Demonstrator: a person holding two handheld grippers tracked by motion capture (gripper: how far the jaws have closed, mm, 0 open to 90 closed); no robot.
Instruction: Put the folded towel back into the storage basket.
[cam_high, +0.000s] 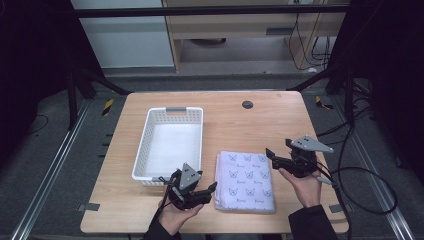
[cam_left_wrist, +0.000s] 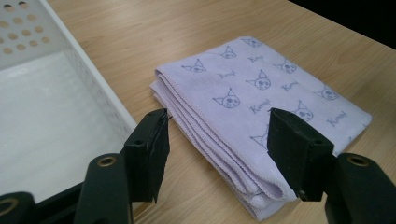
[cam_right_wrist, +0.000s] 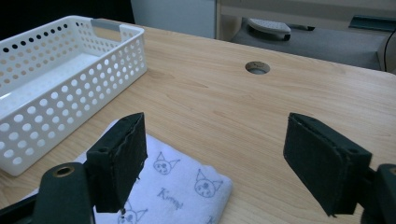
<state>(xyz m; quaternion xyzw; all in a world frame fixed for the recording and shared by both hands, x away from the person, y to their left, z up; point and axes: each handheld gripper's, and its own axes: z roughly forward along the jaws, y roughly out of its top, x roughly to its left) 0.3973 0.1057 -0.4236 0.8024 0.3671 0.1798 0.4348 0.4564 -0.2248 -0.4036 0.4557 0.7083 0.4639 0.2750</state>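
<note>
Lilac folded towel (cam_high: 245, 180) is flanked by both grippers, low over the bench (cam_high: 240, 127). Left gripper (cam_high: 212, 187) is held at its near left corner beside the white basket (cam_high: 141, 155), right gripper (cam_high: 270, 154) at its far right corner; both pairs of fingers are spread wide and hold nothing.

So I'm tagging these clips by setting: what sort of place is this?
Probably a lab or recording workspace, not a home: a wooden table set inside a dark metal frame, loose cables across a grey carpeted floor.

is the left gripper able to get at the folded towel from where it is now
Probably yes: the left gripper is open, its jaws pointing at the folded towel close by, with bare table between them; the basket sits off to its side.
</note>
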